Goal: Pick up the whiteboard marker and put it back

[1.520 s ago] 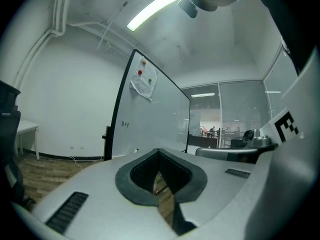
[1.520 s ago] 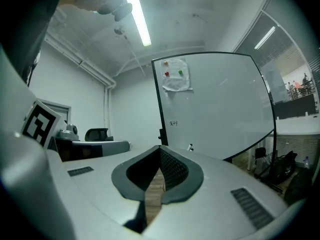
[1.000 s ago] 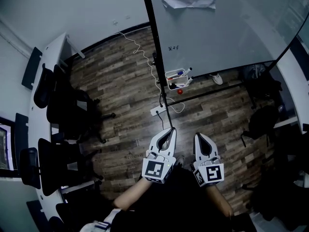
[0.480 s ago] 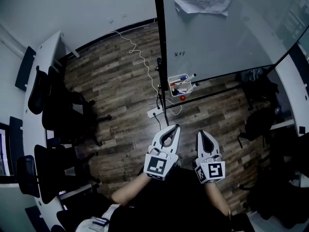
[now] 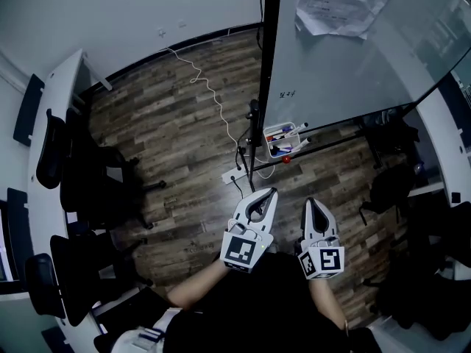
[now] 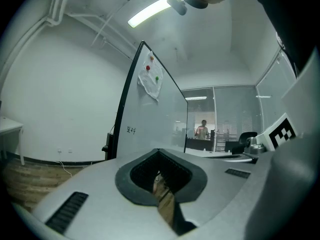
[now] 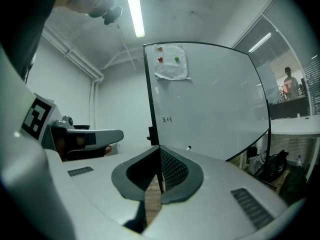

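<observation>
Both tools are sitting pinched closed and gripping nothing, left tool [image 5: 271, 192] and right tool [image 5: 312, 201] side by side, pointing roughly level at the whiteboard [image 5: 346, 57]. The markers [image 5: 282, 134] are lying in the tray [image 5: 271, 143] at the board's bottom corner, well apart from both. I'm reading this as the approach step. Next, one tool is going to need to get close, open up and line up on a marker.

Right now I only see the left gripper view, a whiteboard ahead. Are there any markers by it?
Observer: Yes, the head view shows markers in a white basket at the whiteboard's lower left corner.
Operator: Does the other gripper hold one?
Observer: No, the right gripper is shut with nothing between its jaws.
Operator: Anything on the floor?
Observer: A white power strip lies near the board's stand.
</observation>
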A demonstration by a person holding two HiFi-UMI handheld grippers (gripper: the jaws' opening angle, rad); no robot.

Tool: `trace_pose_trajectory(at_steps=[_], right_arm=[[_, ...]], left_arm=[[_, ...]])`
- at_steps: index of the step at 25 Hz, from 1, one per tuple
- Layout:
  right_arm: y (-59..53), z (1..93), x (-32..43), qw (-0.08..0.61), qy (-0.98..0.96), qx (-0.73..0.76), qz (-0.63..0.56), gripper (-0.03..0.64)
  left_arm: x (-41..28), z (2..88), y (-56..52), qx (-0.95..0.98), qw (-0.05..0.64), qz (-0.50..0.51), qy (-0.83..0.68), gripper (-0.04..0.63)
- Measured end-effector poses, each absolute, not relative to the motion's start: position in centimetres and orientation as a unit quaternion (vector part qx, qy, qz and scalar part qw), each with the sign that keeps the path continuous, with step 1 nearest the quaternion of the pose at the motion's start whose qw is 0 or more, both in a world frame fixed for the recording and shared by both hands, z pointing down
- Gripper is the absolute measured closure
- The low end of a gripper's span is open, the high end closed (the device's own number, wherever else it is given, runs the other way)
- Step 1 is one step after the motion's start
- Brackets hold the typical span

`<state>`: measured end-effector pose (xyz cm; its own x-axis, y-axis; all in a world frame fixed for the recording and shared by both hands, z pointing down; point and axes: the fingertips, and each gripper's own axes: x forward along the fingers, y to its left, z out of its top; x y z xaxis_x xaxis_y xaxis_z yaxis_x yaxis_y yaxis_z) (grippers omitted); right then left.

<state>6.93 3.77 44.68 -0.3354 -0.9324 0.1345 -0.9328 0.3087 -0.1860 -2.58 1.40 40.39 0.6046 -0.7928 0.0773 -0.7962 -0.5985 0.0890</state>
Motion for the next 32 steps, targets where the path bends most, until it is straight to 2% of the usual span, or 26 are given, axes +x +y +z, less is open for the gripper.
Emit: trace_pose_trajectory(at_steps=[9, 32], right_arm=[[2.1, 44.6, 5.8, 0.002, -0.788, 0.604, 0.117, 0.603], [-6.0, 47.7, 9.1, 0.013, -0.813, 0.563, 0.149, 0.603]], left_arm=[[-4.2, 41.0, -0.3, 0.903, 0.071, 0.012, -0.424, 0.588], [0.1, 43.7, -7.4, 0.884, 0.092, 0.025, -0.458, 0.588]])
